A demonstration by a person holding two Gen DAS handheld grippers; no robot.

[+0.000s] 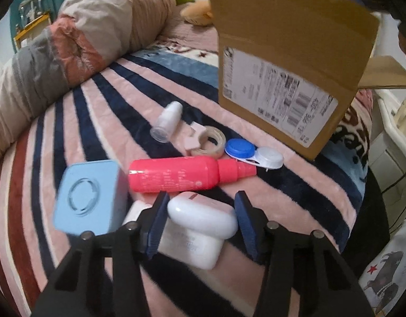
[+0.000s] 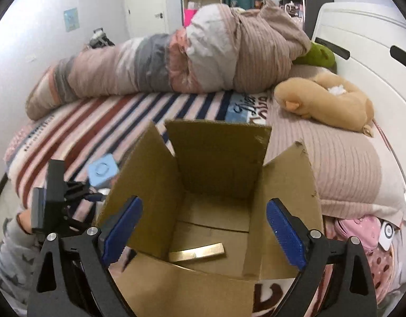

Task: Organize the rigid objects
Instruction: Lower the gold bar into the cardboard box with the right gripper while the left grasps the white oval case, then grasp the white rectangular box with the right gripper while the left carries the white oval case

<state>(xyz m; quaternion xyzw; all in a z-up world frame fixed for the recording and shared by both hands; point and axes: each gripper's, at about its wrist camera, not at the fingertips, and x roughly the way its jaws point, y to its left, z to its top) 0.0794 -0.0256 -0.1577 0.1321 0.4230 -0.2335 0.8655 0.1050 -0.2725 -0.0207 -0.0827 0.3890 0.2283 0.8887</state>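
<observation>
Here, a white charger (image 1: pixel 200 227) is seen lying on the striped bed (image 1: pixel 97 121) between the spread pads of the left tool (image 1: pixel 203 211), untouched. The right tool (image 2: pixel 205 224) is held wide apart above the open cardboard box (image 2: pixel 216 163).

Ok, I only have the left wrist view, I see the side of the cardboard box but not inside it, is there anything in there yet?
Observer: Yes, one gold bar-shaped thing lies on the floor of the box.
Operator: Are the flaps open?
Observer: All open, standing up around the mouth.
Operator: Where are the right tongs?
Observer: The right tongs are open above the box mouth, holding nothing.
Operator: Anything else on the bed that side?
Observer: A tan plush toy lies beyond the box.
</observation>
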